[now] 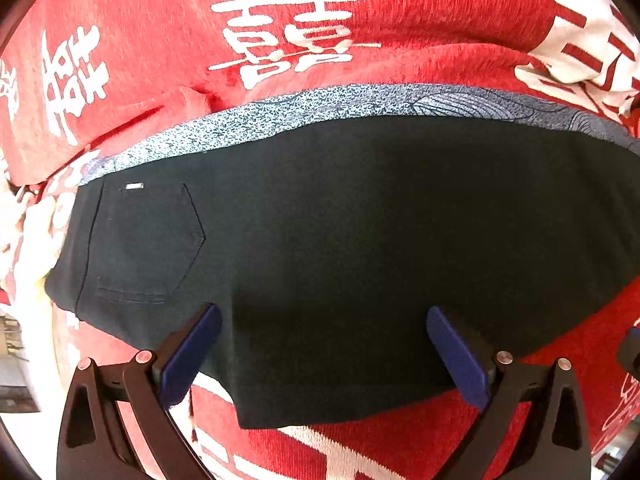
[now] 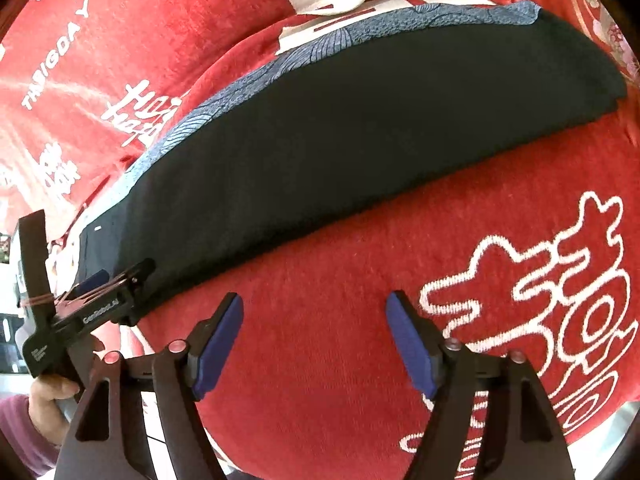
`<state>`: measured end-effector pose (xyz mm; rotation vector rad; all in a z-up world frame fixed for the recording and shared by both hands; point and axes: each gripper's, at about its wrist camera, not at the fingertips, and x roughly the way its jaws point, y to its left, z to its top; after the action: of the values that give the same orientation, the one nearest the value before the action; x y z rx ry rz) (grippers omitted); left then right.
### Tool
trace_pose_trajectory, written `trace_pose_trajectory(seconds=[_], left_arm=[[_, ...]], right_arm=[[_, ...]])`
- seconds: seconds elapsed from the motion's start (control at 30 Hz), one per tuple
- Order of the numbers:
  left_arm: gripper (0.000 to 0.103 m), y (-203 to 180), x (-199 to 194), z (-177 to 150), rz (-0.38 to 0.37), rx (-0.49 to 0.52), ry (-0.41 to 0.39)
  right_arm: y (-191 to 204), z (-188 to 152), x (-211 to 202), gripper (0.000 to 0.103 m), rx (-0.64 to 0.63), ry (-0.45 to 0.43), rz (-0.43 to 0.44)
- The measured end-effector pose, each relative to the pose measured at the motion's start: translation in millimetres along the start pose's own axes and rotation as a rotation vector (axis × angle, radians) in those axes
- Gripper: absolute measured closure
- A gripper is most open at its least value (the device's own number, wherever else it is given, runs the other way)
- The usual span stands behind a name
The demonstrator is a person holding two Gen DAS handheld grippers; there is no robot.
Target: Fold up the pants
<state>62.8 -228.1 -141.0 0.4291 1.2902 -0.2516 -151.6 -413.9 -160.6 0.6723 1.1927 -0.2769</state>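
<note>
Underneath everything, a red plush blanket [image 1: 160, 20] printed with white Chinese characters, filling both frames; white lettering in the upper left of the right wrist view. At the far left edge of both views, a sliver of bright room, too blurred to read.

Across the middle of the left wrist frame, dark pants [image 1: 340, 240], laid flat and doubled over, long axis running left to right; back pocket [image 1: 148, 240] and waist end at centre left. In the right wrist view, the same pants [image 2: 320, 128] stretched diagonally from lower left to upper right. Along the upper edge, a strip of blue-grey patterned fabric [image 1: 320, 108] peeking out beneath.

Left gripper [image 1: 324, 344] spread wide over the near edge of the pants, grasping nothing. Right gripper [image 2: 316, 332] likewise released, above bare blanket.
</note>
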Motion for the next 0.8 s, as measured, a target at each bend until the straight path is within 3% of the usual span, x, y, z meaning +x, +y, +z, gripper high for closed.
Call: trace_pose_trajectory(seconds=[0.23,0.53,0.73,0.8], left_arm=[[0.000,-13.7,-13.6,7.9,0.045,0.023,0.025],[0.000,-79.2,-40.4,24.3,-0.040,0.094,-0.006],[0.000,-127.7,-42.3,34.8,-0.085,0.145,-0.022],[0.000,-138.9,-42.9,35.7,-0.099,0.149,-0.030]], right_arm=[[-27.9,6.4,-13.0,0.026,0.081,0.055,0.077],[-106.0,14.8,-53.7,0.026,0.257,-0.011,0.081],[-140.2,29.7,-70.3,0.026,0.308,-0.088,0.062],[-148.2,38.9,-74.0,0.040,0.326,-0.120,0.044]])
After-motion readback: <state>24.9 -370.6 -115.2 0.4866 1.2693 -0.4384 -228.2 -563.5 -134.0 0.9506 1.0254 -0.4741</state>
